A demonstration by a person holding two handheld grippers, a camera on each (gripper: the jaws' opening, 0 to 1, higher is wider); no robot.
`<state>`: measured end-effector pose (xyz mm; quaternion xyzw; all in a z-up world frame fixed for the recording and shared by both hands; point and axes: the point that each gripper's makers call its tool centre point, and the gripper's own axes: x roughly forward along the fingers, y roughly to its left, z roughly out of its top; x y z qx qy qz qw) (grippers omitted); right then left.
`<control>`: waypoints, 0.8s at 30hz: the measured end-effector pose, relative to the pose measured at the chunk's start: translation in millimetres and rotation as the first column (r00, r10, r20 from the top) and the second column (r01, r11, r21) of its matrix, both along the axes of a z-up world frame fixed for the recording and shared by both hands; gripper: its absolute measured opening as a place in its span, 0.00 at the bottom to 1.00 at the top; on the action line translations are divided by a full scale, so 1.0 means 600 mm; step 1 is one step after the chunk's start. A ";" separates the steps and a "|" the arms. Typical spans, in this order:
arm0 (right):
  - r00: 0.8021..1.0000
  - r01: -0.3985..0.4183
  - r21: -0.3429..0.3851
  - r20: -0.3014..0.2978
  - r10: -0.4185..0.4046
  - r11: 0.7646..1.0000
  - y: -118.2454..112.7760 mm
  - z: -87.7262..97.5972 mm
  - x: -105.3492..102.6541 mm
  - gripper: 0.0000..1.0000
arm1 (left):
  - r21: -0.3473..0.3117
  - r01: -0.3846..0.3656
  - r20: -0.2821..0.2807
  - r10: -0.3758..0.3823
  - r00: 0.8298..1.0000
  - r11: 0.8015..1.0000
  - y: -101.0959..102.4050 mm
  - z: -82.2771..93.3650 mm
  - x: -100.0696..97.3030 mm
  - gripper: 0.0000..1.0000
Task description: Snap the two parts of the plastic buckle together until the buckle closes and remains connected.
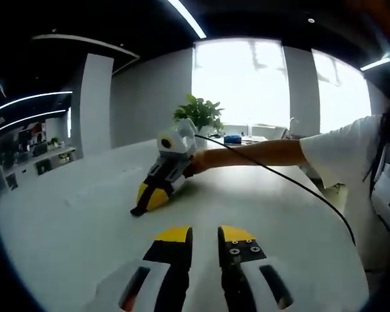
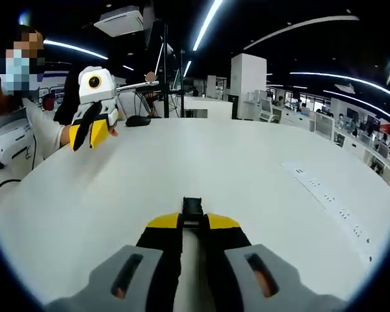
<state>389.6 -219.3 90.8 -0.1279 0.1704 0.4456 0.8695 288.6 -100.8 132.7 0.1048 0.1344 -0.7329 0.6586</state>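
Right gripper (image 2: 194, 224) clamps a small black plastic buckle part (image 2: 192, 207) over the smooth white table (image 2: 247, 175); left gripper (image 1: 205, 235) (yellow-tipped) stands apart, empty.

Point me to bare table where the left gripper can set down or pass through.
Bare white table lies ahead of the left gripper, between it and the right gripper, and out to the far edge. In the right gripper view, the stretch toward the inset sockets is free. Crowded: at the right gripper's tips, where the black buckle part sits.
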 end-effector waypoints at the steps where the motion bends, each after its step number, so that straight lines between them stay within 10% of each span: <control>1: 1.000 0.000 0.001 0.001 0.000 1.000 0.000 0.000 0.000 0.12 | 0.000 0.002 0.000 -0.002 1.000 1.000 0.000 -0.001 -0.001 0.15; 24: 1.000 0.013 0.038 -0.013 -0.013 0.999 0.005 0.007 -0.001 0.21 | 0.001 0.006 -0.011 -0.006 1.000 1.000 -0.002 -0.001 0.005 0.15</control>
